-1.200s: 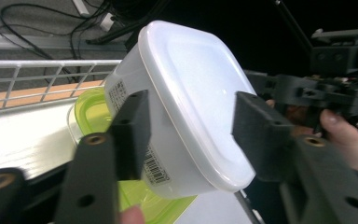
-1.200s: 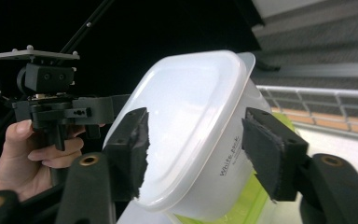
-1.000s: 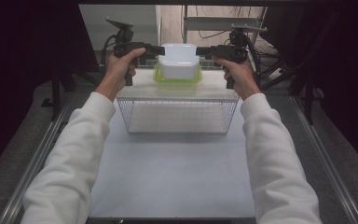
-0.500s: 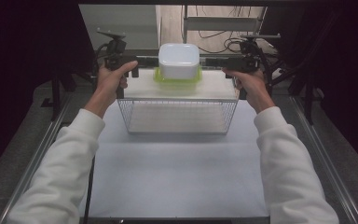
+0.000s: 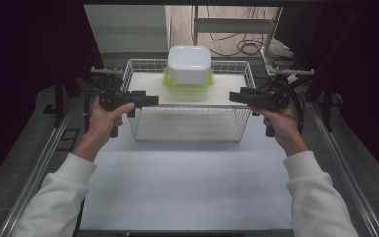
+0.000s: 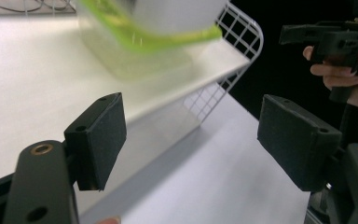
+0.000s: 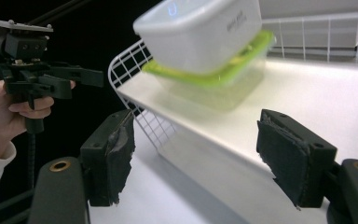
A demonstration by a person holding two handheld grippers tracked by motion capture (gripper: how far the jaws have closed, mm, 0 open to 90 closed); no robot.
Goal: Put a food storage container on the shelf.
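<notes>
A white tub [image 5: 189,63] sits stacked on a clear box with a green rim [image 5: 187,84], at the back of a white board inside a wire basket [image 5: 187,139]. My left gripper [image 5: 153,99] hovers open at the basket's left rim, pointing right. At the right rim my right gripper [image 5: 233,95] is open and points left. Both are empty and well short of the stack. In the left gripper view the open gripper [image 6: 193,126] faces the blurred green-rimmed box [image 6: 140,42]. In the right gripper view the open gripper [image 7: 196,149] faces the white tub [image 7: 200,35].
The basket stands at the far half of a white table top [image 5: 187,182]. Metal rails [image 5: 39,168] run along both table sides. Cables and a frame leg [image 5: 271,39] lie on the floor beyond the basket.
Both grippers have left the sides of the white tub, parted outward, and drawn back toward me to the basket's side rims. The stack stays on the board.
</notes>
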